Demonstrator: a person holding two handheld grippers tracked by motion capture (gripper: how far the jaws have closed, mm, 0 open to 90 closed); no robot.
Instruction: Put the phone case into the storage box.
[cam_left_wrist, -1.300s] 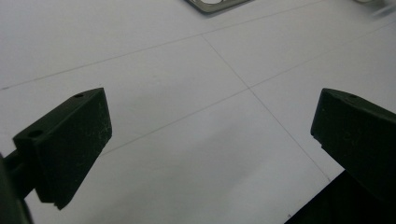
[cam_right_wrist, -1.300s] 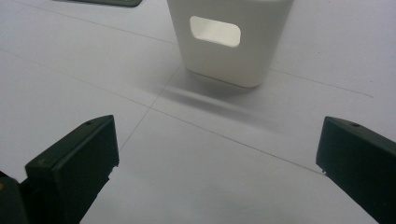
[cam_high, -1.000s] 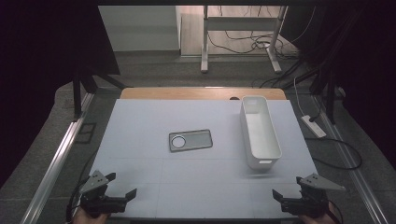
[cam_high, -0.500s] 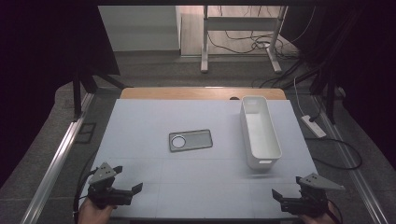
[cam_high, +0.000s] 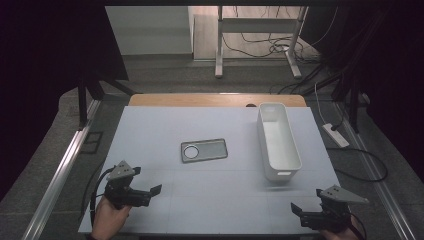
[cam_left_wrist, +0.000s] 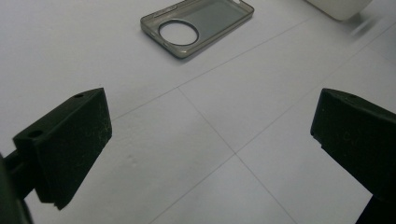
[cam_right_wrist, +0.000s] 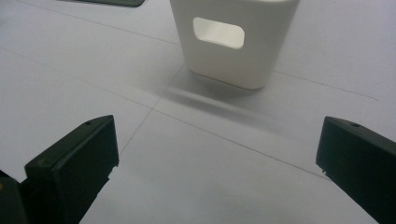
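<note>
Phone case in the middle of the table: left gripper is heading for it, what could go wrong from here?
The phone case lies flat on the smooth table, so the open left gripper may push it along instead of getting a jaw under its thin edge. If it is bound for the white bin, that bin is narrow; a case brought in crosswise could catch on its rim.

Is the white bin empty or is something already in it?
Empty: the high view looks into the white bin and shows bare floor; the phone case lies outside it on the table.
</note>
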